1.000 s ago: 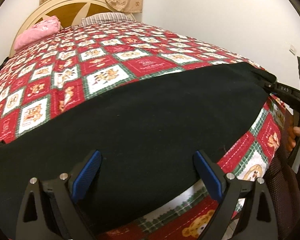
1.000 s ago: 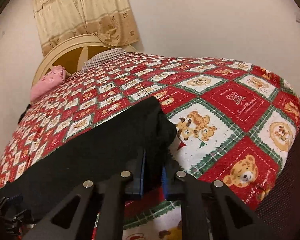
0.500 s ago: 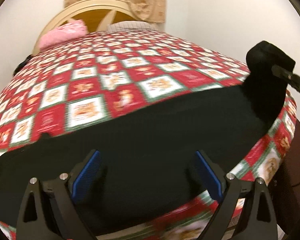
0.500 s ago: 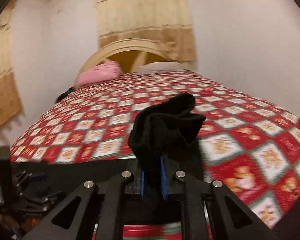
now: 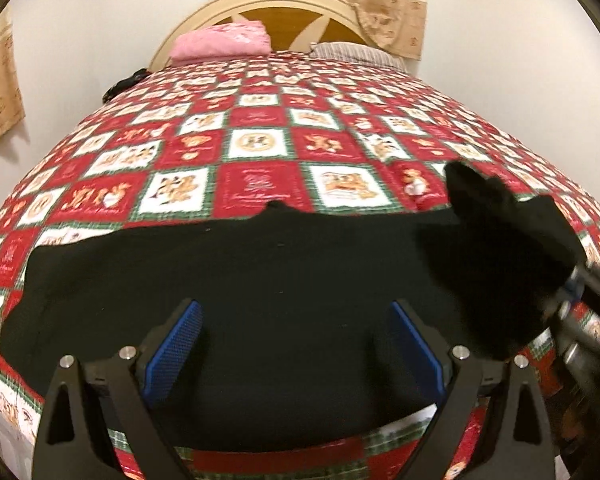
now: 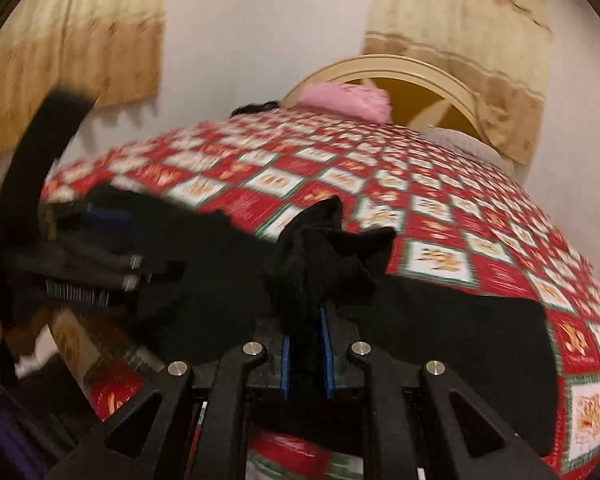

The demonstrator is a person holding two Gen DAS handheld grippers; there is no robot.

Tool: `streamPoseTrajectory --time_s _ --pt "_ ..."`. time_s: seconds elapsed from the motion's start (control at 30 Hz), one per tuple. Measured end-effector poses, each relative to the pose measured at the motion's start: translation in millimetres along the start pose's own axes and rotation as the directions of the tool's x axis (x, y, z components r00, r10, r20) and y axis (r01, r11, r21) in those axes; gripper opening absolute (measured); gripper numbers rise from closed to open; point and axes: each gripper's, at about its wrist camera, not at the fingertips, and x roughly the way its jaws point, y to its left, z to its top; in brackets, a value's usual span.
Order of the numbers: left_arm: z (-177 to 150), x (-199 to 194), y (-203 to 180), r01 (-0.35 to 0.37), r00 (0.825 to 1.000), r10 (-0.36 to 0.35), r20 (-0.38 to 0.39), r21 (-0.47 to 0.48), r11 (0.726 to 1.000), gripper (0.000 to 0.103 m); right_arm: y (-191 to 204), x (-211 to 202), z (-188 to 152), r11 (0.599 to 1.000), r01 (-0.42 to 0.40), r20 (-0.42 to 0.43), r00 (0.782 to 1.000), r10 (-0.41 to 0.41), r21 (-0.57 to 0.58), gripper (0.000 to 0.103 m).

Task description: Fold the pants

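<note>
Black pants (image 5: pixel 260 280) lie flat across the near edge of the bed. My left gripper (image 5: pixel 296 344) is open, its blue pads spread just above the middle of the fabric, holding nothing. My right gripper (image 6: pixel 306 344) is shut on a bunched end of the pants (image 6: pixel 324 256) and holds it lifted above the rest of the cloth. That lifted end shows in the left wrist view (image 5: pixel 500 232) at the right, with the right gripper (image 5: pixel 576 280) blurred beside it. The left gripper shows blurred in the right wrist view (image 6: pixel 100 248) at the left.
The bed carries a red, white and green patchwork quilt (image 5: pixel 260 152). A pink pillow (image 5: pixel 220 42) and a striped pillow (image 5: pixel 356 50) lie by the wooden headboard (image 5: pixel 284 4). Beige curtains (image 6: pixel 460 40) hang on the wall behind.
My right gripper has lifted the pants end off the bed and swung it leftward over the fabric. The left gripper's view has turned toward the headboard; it stays open.
</note>
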Motion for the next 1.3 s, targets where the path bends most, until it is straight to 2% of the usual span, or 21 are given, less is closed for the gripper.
streamPoseTrajectory --time_s 0.17,0.27,0.3,0.33,0.37,0.4,0.43,0.53,0.63,0.67,0.7,0.73,0.8,0.9,1.0,1.03,1.07,1.1,1.2,1.23,1.3 --pt "0.9 1.2 10.1 -0.011 1.0 0.011 0.007 -0.011 1.0 0.096 25.5 18.7 -13.1 0.994 -0.012 -0.045 0.999 0.007 -0.109 0.013" --pt "-0.4 0.6 15.2 -0.008 1.0 0.008 0.006 -0.021 1.0 0.096 32.4 28.7 -22.9 0.991 -0.027 -0.091 0.996 0.016 -0.127 0.021" --pt "-0.9 0.1 16.2 -0.009 1.0 0.009 0.006 -0.022 1.0 0.096 34.2 27.7 -24.0 0.992 -0.028 -0.083 0.996 0.018 -0.123 0.025" --pt "-1.1 0.8 17.8 -0.014 1.0 0.014 0.005 -0.025 1.0 0.096 35.4 25.5 -24.0 0.993 -0.033 -0.073 0.997 0.025 -0.117 0.037" --pt "-1.5 0.9 19.4 -0.016 1.0 0.016 0.003 -0.027 1.0 0.096 35.0 23.2 -22.9 0.993 -0.073 -0.074 0.995 0.065 -0.097 0.045" --pt "-1.5 1.7 20.6 -0.018 1.0 0.018 0.001 -0.031 0.999 0.096 33.0 20.7 -21.0 0.991 -0.117 -0.075 0.991 0.112 -0.071 0.058" --pt "-1.4 2.3 21.8 -0.018 1.0 0.018 -0.002 -0.035 0.999 0.096 28.8 16.0 -18.6 0.981 -0.192 -0.063 0.98 0.19 -0.022 0.06" --pt "-1.0 2.5 24.1 -0.022 1.0 0.021 -0.002 -0.04 0.999 0.096 21.1 7.4 -11.3 0.952 -0.302 -0.048 0.951 0.305 0.057 0.06" --pt "-0.2 1.2 25.7 -0.02 1.0 0.02 0.002 -0.042 0.999 0.096 -5.5 -4.6 -3.6 0.898 -0.393 0.046 0.919 0.393 0.198 0.057" --pt "0.2 0.5 25.8 -0.018 1.0 0.018 0.004 -0.043 0.999 0.096 -21.7 -7.1 -2.7 0.877 -0.396 0.086 0.918 0.388 0.273 0.05" --pt "0.5 -0.1 25.5 -0.016 1.0 0.016 0.006 -0.042 0.999 0.096 -36.3 -5.4 -2.4 0.859 -0.387 0.1 0.921 0.376 0.337 0.028" --pt "0.6 -0.8 24.9 -0.014 1.0 0.015 0.009 -0.041 0.999 0.096 -41.4 0.0 0.4 0.857 -0.369 0.091 0.928 0.361 0.361 0.016" --pt "1.1 -1.2 22.6 -0.01 1.0 0.01 0.011 -0.037 0.999 0.096 -49.6 18.6 3.9 0.882 -0.267 0.019 0.959 0.281 0.388 0.016" --pt "1.3 -1.9 16.9 -0.006 1.0 0.006 0.012 -0.024 1.0 0.096 -44.4 48.8 9.6 0.864 -0.272 -0.02 0.951 0.31 0.424 0.016" --pt "1.6 -4.8 13.2 -0.008 1.0 0.008 0.014 -0.011 1.0 0.096 -27.6 85.4 14.2 0.864 -0.268 -0.115 0.931 0.346 0.425 0.016" --pt "1.8 -5.9 12.3 -0.007 1.0 0.007 0.015 -0.009 1.0 0.096 -23.6 94.2 15.0 0.869 -0.255 -0.119 0.935 0.333 0.424 0.016" --pt "2.2 -6.7 11.2 -0.008 1.0 0.008 0.016 -0.005 1.0 0.096 -22.5 95.6 17.1 0.87 -0.243 -0.101 0.944 0.313 0.428 0.016" --pt "2.4 -7.1 9.9 -0.009 1.0 0.01 0.017 -0.002 1.0 0.096 -22.9 98.7 18.3 0.867 -0.24 -0.103 0.944 0.313 0.437 0.016" --pt "3.3 -7.5 3.3 -0.007 1.0 0.007 0.017 0.009 1.0 0.096 -36.9 92.8 19.4 0.822 -0.273 -0.057 0.937 0.345 0.501 0.016" --pt "3.8 -8.4 -0.3 0.0 1.0 0.0 0.022 0.015 1.0 0.096 -46.3 80.8 18.8 0.808 -0.282 -0.007 0.943 0.333 0.517 0.016" --pt "4.7 -8.8 -7.2 0.012 0.999 -0.013 0.029 0.029 1.0 0.096 -65.5 50.6 18.1 0.821 -0.256 0.069 0.964 0.257 0.51 0.016"
